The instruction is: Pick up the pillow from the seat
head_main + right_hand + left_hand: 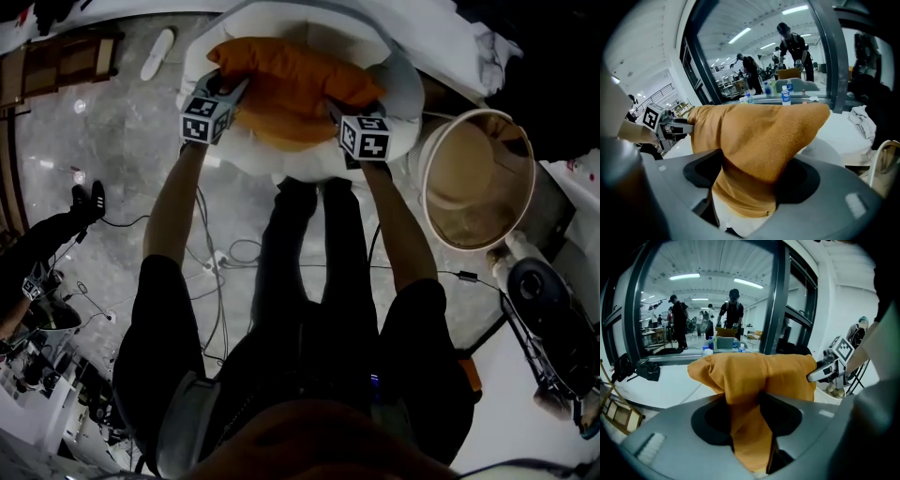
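Observation:
An orange pillow (291,80) hangs between my two grippers over the round white seat (398,80). My left gripper (232,92) is shut on the pillow's left end, my right gripper (336,111) on its right end. In the left gripper view the orange fabric (754,376) is bunched and pinched between the jaws of my left gripper (747,427), and the other gripper (827,367) shows at the far end. In the right gripper view a thick fold of the pillow (759,140) fills the jaws of my right gripper (745,192).
A round beige basket (473,178) stands to the seat's right. Cables (225,253) trail over the marble floor by the person's legs. A white shoe (157,53) and a wooden frame (56,61) lie at the far left. Behind the seat are a dark window frame (780,301) and people.

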`<state>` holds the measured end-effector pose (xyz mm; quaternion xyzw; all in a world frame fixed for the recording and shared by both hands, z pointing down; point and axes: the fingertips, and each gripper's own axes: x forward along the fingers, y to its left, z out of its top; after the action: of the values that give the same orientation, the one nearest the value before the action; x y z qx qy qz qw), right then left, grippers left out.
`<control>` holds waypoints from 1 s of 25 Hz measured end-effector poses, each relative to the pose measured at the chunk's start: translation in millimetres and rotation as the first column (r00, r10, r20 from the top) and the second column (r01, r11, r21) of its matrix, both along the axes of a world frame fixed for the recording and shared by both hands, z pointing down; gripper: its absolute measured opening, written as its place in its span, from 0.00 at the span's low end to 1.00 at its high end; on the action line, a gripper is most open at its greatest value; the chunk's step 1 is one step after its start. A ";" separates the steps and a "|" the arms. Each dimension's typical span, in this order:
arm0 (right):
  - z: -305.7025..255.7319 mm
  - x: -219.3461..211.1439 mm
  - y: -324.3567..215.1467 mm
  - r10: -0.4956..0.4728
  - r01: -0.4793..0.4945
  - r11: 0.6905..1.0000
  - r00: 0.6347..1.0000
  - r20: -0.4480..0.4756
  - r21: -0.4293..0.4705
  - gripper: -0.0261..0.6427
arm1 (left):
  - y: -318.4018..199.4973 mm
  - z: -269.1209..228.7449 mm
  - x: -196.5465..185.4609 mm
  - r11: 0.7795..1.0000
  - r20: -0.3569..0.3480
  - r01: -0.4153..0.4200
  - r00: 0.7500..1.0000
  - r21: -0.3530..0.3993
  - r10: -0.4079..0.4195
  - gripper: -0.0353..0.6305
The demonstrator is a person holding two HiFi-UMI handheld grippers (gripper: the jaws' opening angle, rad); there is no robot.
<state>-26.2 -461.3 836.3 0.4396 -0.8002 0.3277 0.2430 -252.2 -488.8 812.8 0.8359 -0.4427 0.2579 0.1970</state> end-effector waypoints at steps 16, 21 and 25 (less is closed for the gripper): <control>-159.9 23.2 4.1 -0.104 0.117 0.974 0.992 -0.071 0.194 0.56 | 23.8 -161.0 21.8 0.985 -0.028 0.028 0.999 0.173 -0.023 0.32; -231.4 29.0 8.1 -0.083 0.091 0.958 0.996 -0.040 0.271 0.56 | 29.9 -237.9 28.0 0.963 -0.046 0.036 0.999 0.267 -0.024 0.32; -293.4 60.2 4.1 -0.068 0.068 0.957 0.998 -0.011 0.283 0.56 | 28.1 -301.3 59.4 0.957 -0.056 0.036 0.998 0.286 -0.021 0.32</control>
<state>34.0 -457.2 542.9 0.4422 -0.8534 0.2008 0.1892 -192.8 -460.7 511.5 0.8556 -0.4822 0.1662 0.0888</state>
